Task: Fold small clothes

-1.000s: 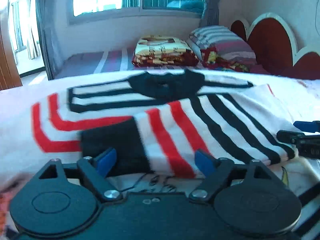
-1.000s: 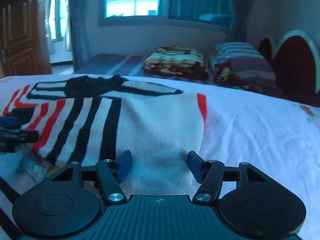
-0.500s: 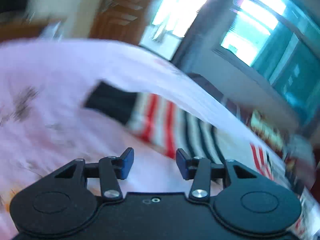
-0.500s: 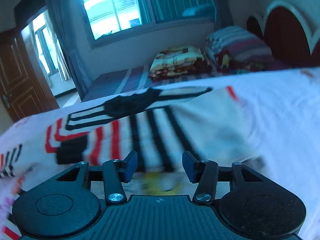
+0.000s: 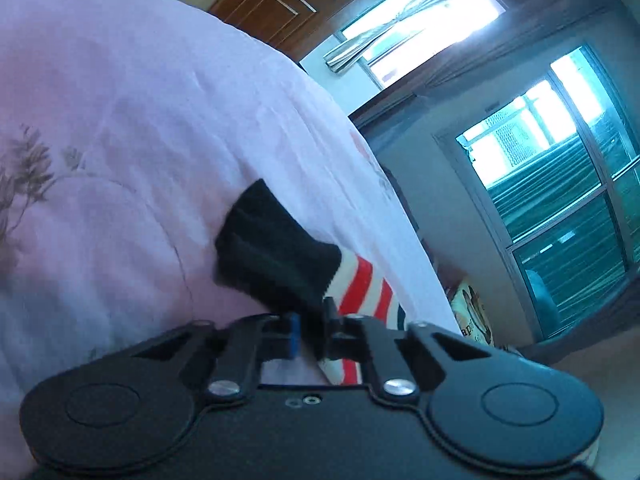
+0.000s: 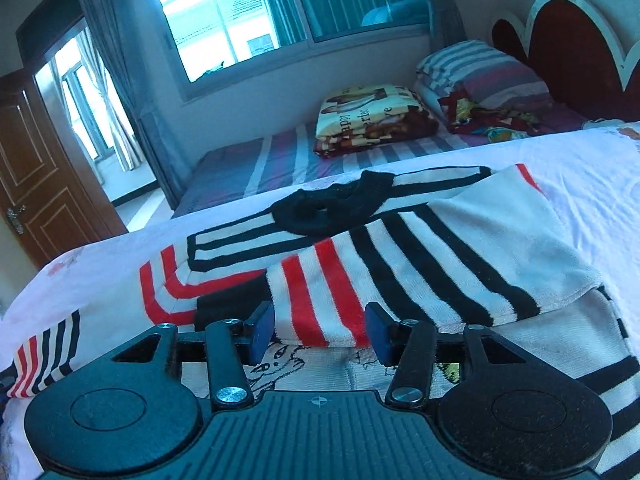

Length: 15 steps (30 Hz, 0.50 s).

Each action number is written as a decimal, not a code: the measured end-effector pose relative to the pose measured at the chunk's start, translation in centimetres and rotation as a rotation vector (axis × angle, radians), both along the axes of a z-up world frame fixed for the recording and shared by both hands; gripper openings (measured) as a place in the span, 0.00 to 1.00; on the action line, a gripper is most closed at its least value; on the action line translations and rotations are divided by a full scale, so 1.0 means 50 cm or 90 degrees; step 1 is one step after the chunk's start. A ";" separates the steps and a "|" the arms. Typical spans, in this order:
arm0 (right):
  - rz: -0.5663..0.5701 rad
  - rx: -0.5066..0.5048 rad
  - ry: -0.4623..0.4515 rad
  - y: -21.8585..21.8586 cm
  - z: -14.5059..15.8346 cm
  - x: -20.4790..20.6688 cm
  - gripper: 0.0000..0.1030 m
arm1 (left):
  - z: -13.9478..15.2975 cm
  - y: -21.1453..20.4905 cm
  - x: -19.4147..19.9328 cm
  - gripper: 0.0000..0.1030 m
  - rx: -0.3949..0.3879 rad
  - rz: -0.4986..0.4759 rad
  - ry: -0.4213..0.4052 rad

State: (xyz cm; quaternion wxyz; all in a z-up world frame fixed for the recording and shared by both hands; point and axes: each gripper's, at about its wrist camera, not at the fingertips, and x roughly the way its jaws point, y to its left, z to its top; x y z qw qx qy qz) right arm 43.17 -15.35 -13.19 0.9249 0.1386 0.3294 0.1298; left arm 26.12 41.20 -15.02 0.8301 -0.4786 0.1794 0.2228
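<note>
- Daylight comes through a big window point(image 6: 256, 20) behind the bed point(image 6: 592, 184), which is spread with a pale pink sheet point(image 5: 120, 128).
- Beyond it stands a second bed with a striped cover point(image 6: 256, 164), a folded blanket point(image 6: 372, 120) and a striped pillow point(image 6: 480, 72) against a red headboard point(image 6: 572, 48).
- At the left edge of the room is a brown door point(image 6: 36, 184).
- On the near bed lies the sweater point(image 6: 420, 256), white with black and red stripes and a black collar, partly folded, one sleeve laid across the body.
- Its left sleeve point(image 5: 352, 292), striped red and white, ends in a black cuff point(image 5: 272, 252).
- The left gripper point(image 5: 310, 330) is tilted hard to one side, its blue-padded fingers point(image 5: 293, 334) pinched together on that sleeve just behind the cuff.
- The cuff sticks out past the fingertips and rests against the sheet.
- The right gripper point(image 6: 320, 334) sits low over the sweater's near hem, level with the bed.
- Its fingers point(image 6: 262, 330) are spread apart and hold nothing; the folded sleeve's red stripes show between them.
</note>
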 end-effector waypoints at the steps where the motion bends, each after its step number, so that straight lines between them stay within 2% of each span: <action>1: -0.002 0.000 -0.002 -0.002 0.002 -0.001 0.49 | 0.008 -0.006 0.004 0.05 0.011 -0.008 -0.013; 4: -0.007 0.005 -0.008 -0.013 0.006 -0.005 0.49 | 0.058 -0.040 0.028 0.05 0.092 -0.057 -0.049; 7: -0.012 0.012 -0.008 -0.030 0.002 -0.005 0.49 | 0.106 -0.110 0.084 0.05 0.144 -0.132 -0.070; 10: -0.017 0.022 -0.002 -0.051 -0.003 -0.005 0.49 | 0.138 -0.210 0.159 0.05 0.174 -0.219 -0.074; 15: -0.025 0.050 -0.001 -0.104 -0.004 0.010 0.49 | 0.173 -0.403 0.272 0.05 0.255 -0.349 -0.068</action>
